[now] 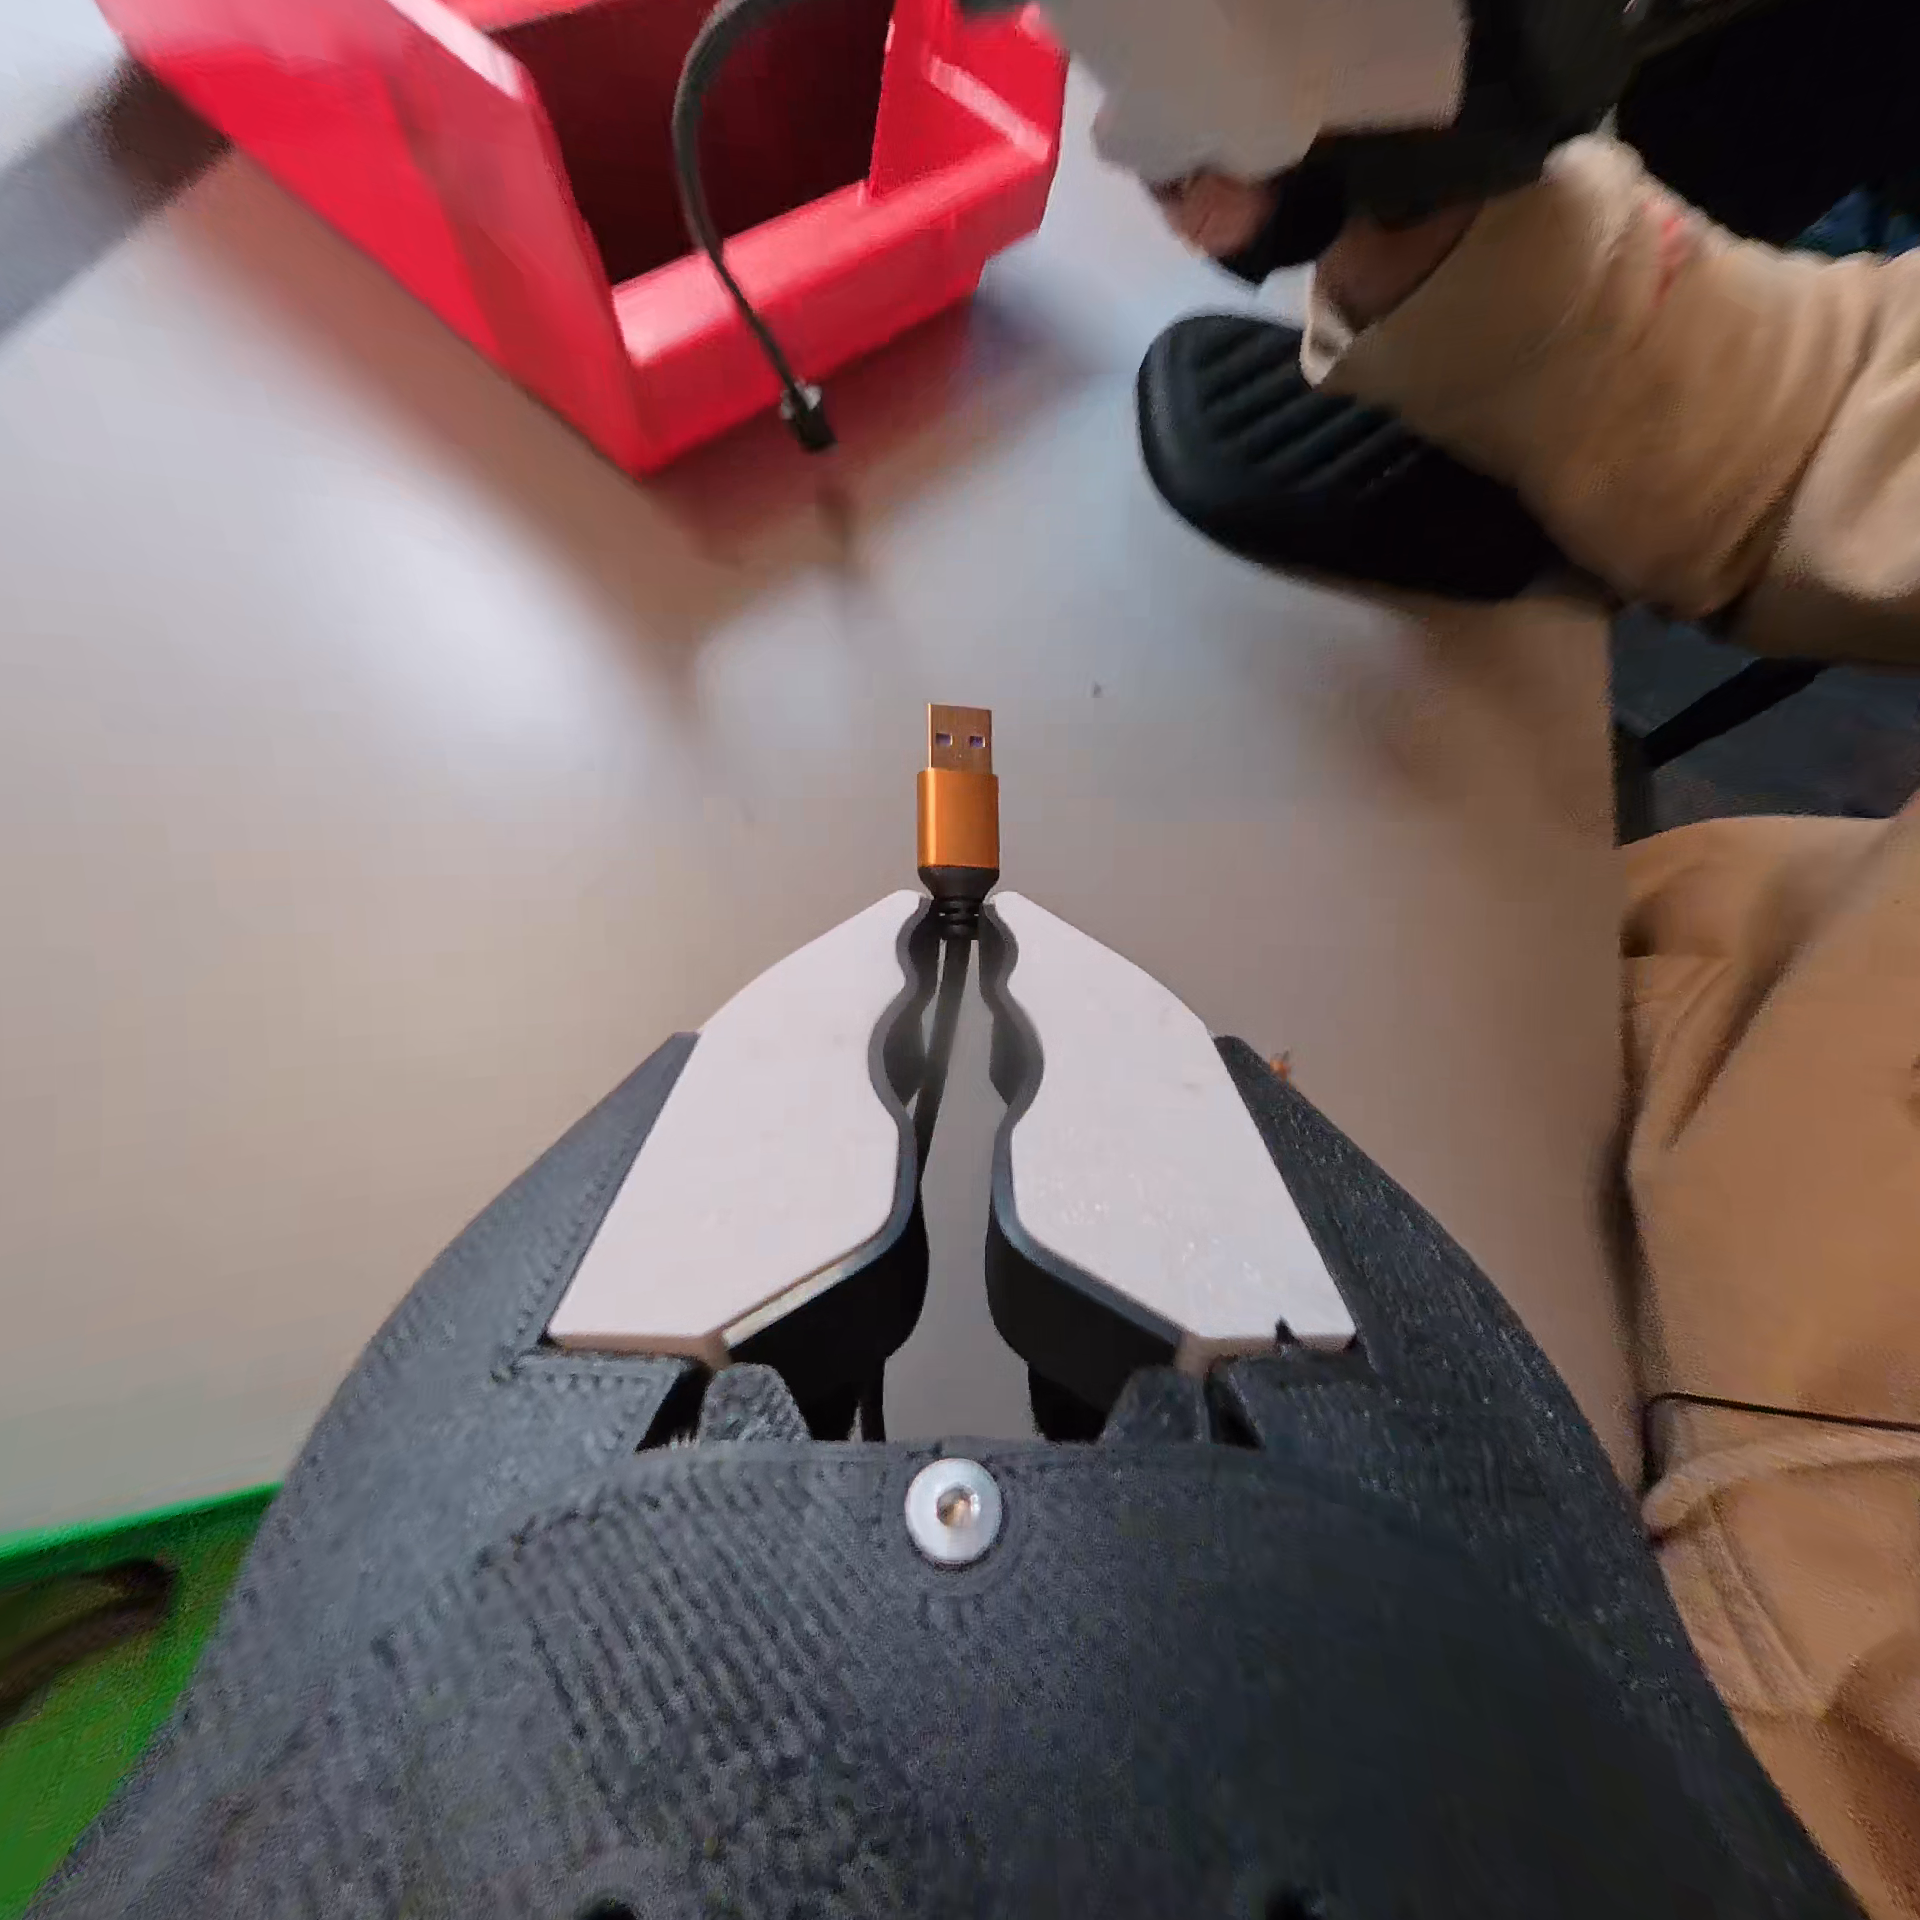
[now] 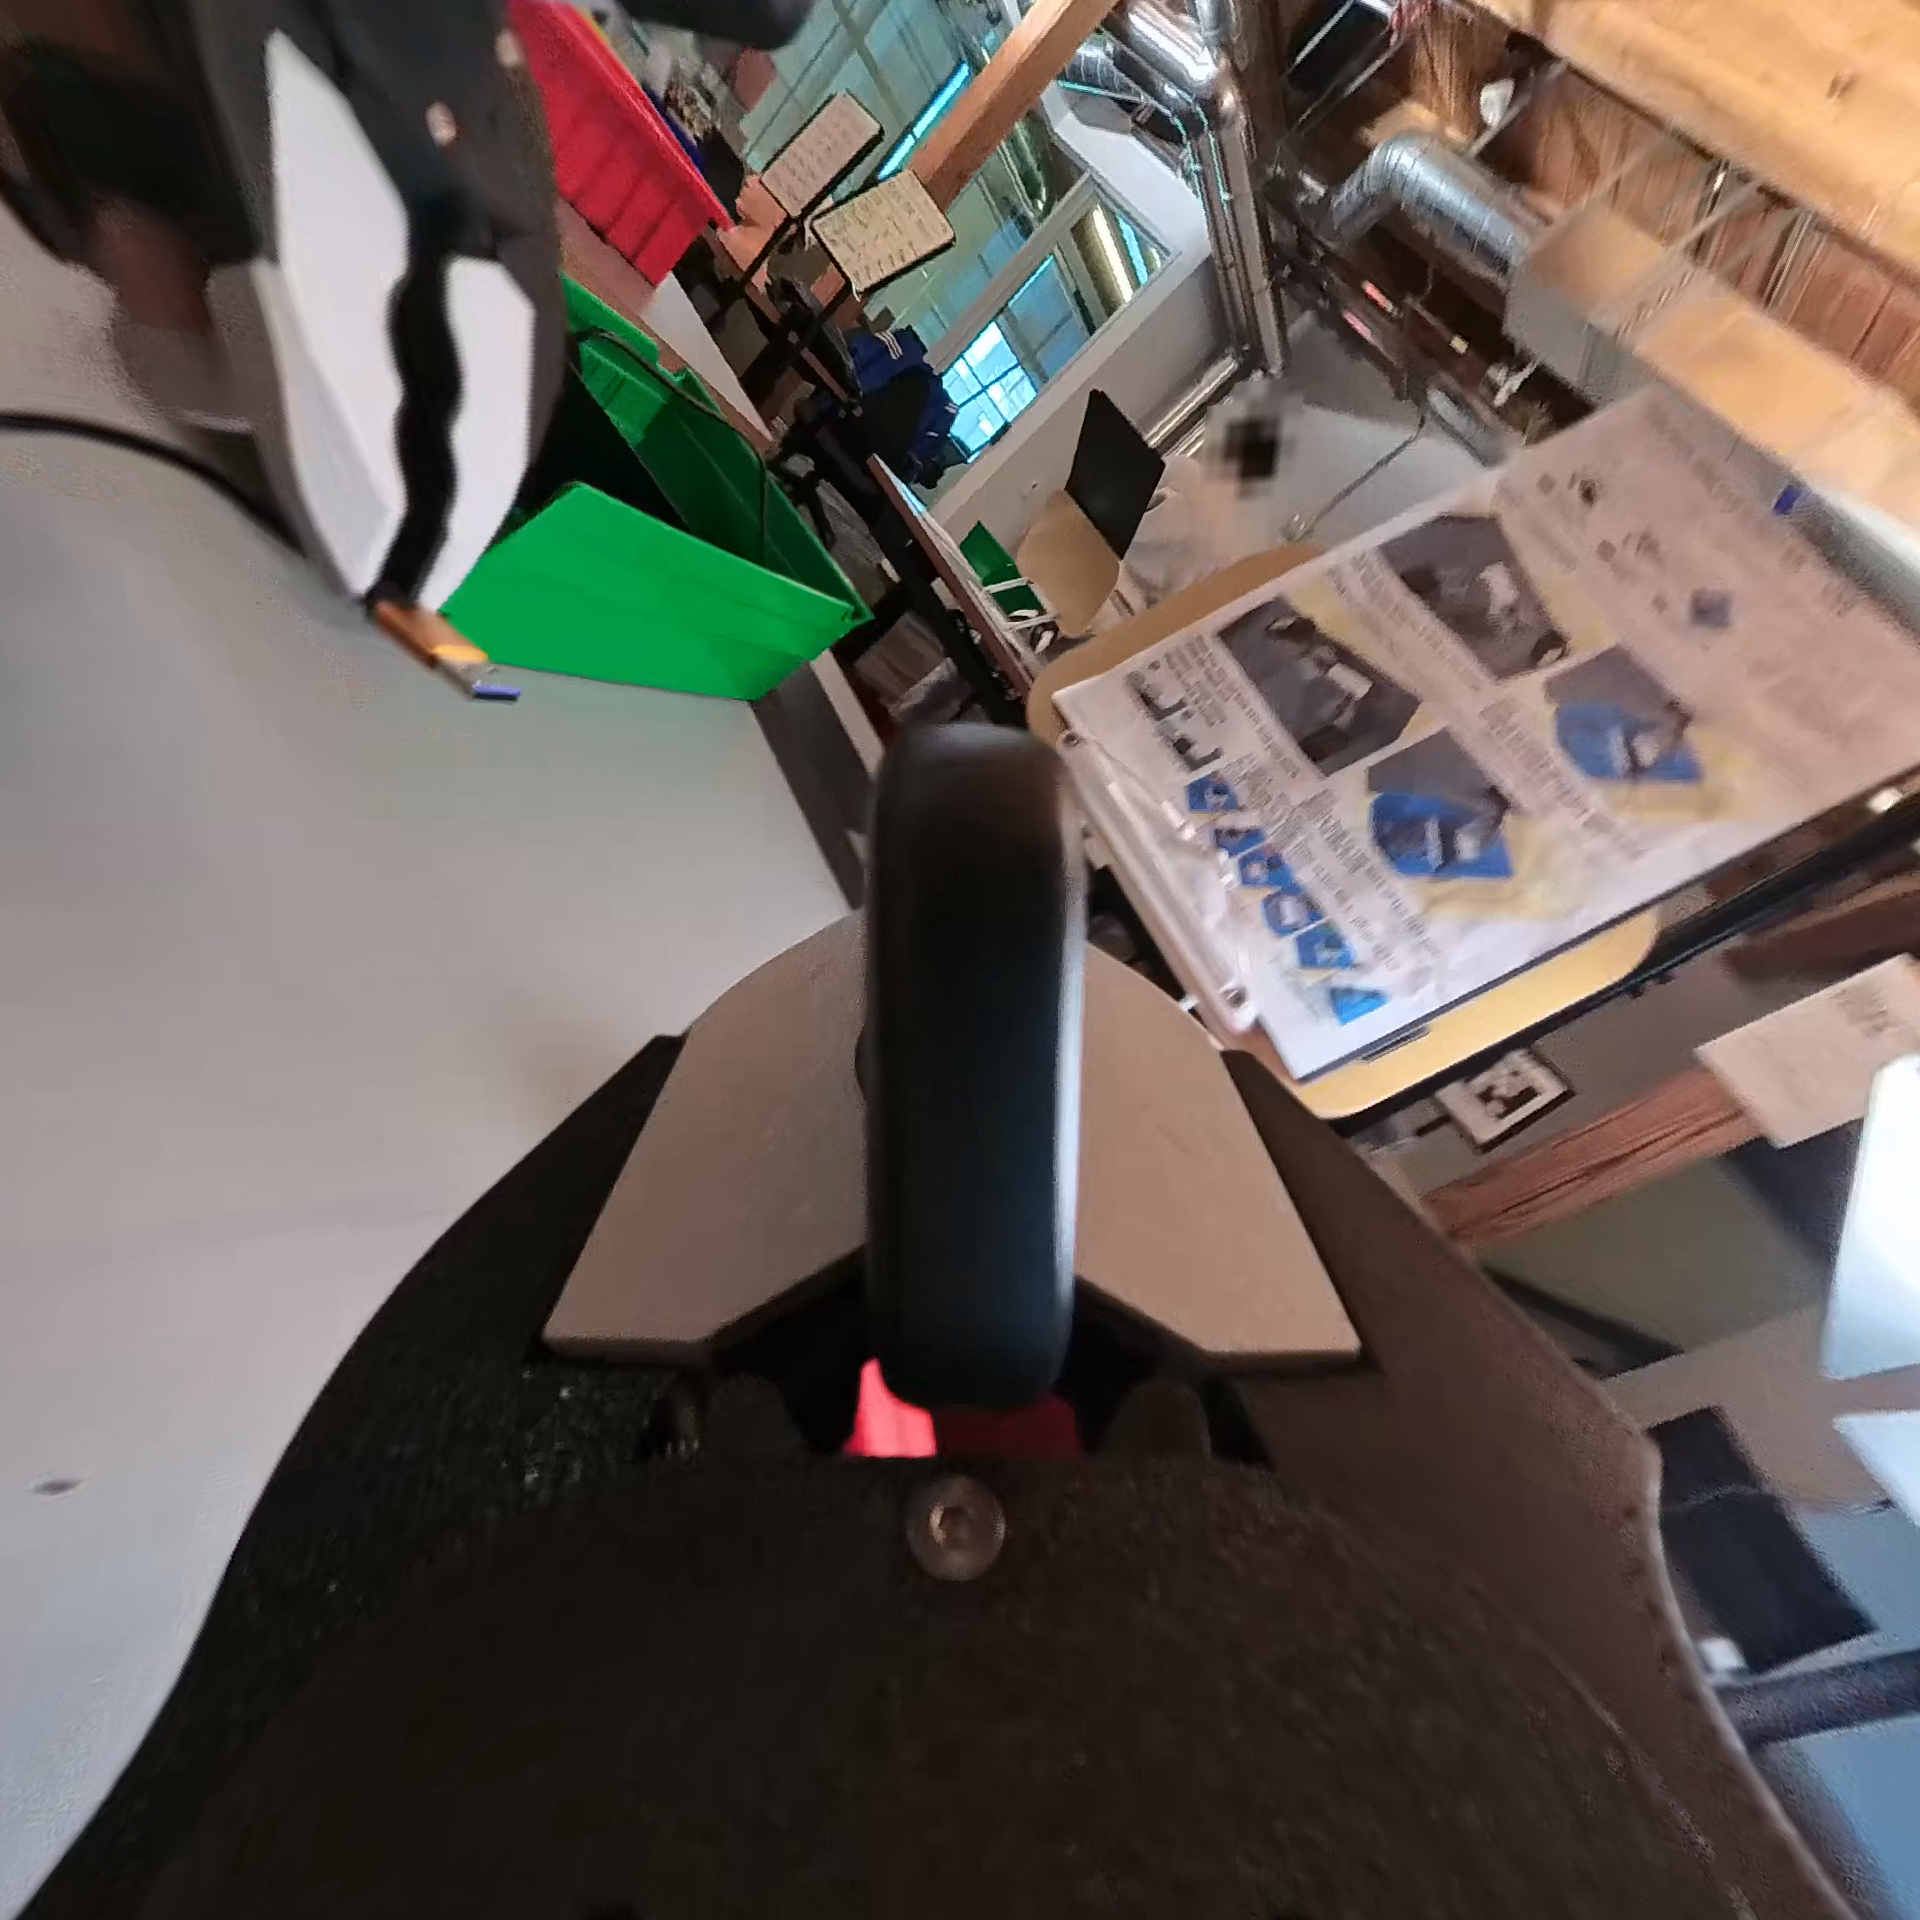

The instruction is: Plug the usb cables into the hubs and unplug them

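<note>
My left gripper [image 1: 958,902] is shut on a black USB cable just behind its orange plug [image 1: 958,805]. The plug points forward above the pale table [image 1: 312,831]. My right gripper [image 2: 971,940] is shut on a black oblong hub [image 2: 971,1060], which stands upright between the fingers and hides their tips. In the right wrist view the left gripper [image 2: 400,582] shows at the upper left, with the orange plug [image 2: 431,639] sticking out of it. A thin black lead with a small connector [image 1: 808,421] hangs in front of the red bin [image 1: 540,208].
A green bin [image 2: 644,613] stands at the table's far edge, and its corner shows low down in the left wrist view [image 1: 94,1642]. A person's tan clothing [image 1: 1714,436] and a black ribbed pad [image 1: 1309,468] are on the right. Printed sheets on a stand [image 2: 1455,748] are beyond the table.
</note>
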Tool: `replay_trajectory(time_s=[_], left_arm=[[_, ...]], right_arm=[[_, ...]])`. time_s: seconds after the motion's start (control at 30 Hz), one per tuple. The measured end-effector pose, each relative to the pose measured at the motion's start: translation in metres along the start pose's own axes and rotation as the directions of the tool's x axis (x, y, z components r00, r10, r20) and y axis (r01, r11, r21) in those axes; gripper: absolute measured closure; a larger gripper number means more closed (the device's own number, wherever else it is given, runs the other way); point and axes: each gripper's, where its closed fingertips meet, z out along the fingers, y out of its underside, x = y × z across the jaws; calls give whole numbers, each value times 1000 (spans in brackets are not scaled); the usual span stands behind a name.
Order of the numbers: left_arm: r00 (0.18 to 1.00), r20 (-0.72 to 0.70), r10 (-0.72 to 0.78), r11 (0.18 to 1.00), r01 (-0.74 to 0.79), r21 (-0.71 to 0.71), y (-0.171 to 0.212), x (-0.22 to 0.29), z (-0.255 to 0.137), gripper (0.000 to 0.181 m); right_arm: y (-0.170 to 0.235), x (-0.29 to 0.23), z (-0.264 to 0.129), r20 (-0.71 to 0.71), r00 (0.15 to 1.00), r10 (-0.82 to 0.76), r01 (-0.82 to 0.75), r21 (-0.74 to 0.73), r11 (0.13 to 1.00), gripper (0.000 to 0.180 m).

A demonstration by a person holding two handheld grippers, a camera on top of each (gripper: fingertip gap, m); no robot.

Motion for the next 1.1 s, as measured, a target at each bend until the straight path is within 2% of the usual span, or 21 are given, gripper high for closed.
replay_trajectory(time_s=[0.17, 0.3, 0.57, 0.77, 1.1], left_arm=[[993, -32, 112, 993, -110, 36, -70, 6, -26, 173], [990, -15, 140, 990, -139, 31, -91, 8, -28, 173], [996, -46, 74, 992, -78, -100, -57, 4, -9, 173], [998, -26, 56, 978, -60, -200, -41, 2, -4, 173], [993, -96, -63, 973, 40, -229, -29, -3, 7, 173]], right_arm=[[-32, 23, 18, 8, 980, -201, 201, 2, 980, 167], [-29, 14, 29, 21, 955, -295, 296, -20, 955, 167], [-9, -39, 52, 98, 888, -449, 456, -64, 888, 168], [2, -46, 55, 105, 838, -535, 545, -110, 831, 167], [13, -56, 58, 106, 794, -598, 608, -121, 785, 167]])
